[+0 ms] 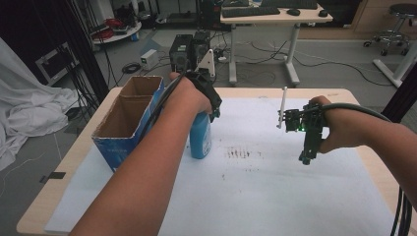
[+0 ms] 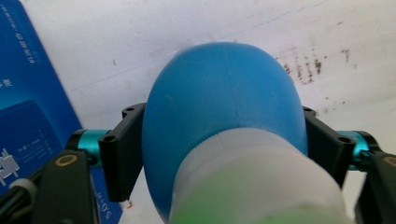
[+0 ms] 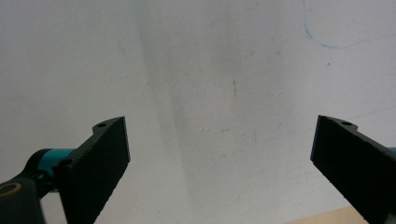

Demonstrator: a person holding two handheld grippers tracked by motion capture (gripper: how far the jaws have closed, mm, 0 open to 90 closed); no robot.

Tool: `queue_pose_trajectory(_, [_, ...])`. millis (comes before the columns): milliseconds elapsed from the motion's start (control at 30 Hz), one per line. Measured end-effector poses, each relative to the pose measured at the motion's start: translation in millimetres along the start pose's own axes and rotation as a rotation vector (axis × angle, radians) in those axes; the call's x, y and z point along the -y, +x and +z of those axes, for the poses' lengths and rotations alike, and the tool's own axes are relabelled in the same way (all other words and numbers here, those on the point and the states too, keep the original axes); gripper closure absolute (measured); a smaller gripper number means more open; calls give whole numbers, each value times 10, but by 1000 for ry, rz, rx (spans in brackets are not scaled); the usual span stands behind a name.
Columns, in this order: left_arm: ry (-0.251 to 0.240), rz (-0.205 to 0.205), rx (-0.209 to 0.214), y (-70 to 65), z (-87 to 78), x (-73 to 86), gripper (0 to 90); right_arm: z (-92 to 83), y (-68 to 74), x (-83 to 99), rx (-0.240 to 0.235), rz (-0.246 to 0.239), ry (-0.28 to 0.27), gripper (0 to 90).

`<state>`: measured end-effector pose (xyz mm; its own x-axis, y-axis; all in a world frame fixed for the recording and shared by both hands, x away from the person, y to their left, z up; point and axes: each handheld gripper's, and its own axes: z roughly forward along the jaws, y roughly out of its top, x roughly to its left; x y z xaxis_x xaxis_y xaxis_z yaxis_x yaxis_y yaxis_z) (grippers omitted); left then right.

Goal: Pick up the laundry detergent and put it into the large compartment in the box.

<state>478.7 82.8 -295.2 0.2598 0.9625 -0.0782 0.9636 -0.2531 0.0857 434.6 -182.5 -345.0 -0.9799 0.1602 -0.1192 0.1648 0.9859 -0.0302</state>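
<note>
A blue bottle [image 1: 200, 138] stands upright on the white sheet [image 1: 275, 191], just right of the box. My left gripper [image 1: 205, 113] comes down on it from above. In the left gripper view the black jaws sit against both sides of the blue bottle [image 2: 224, 88], whose white cap [image 2: 257, 172] is nearest the camera. My right gripper [image 1: 306, 158] hangs over the right half of the sheet, pointing down. Its jaws [image 3: 219, 154] stand wide apart with bare white sheet between them.
An open cardboard box with blue printed sides [image 1: 123, 142] stands at the table's left, close beside the bottle; its blue wall [image 2: 28, 93] is just left of my left jaw. Dark smudges [image 1: 241, 153] mark the sheet's middle. A desk [image 1: 275, 17] and cables lie beyond the table.
</note>
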Motion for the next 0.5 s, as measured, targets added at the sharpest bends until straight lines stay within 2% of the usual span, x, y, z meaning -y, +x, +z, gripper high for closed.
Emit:
queue_pose_trajectory(100, [19, 5, -11, 4, 5, -15, 265, 1, -8, -4, 3, -15, 2, 36])
queue_pose_trajectory(500, [16, 2, -1, -2, 19, -47, 327, 9, -13, 22, 1, 7, 0, 36])
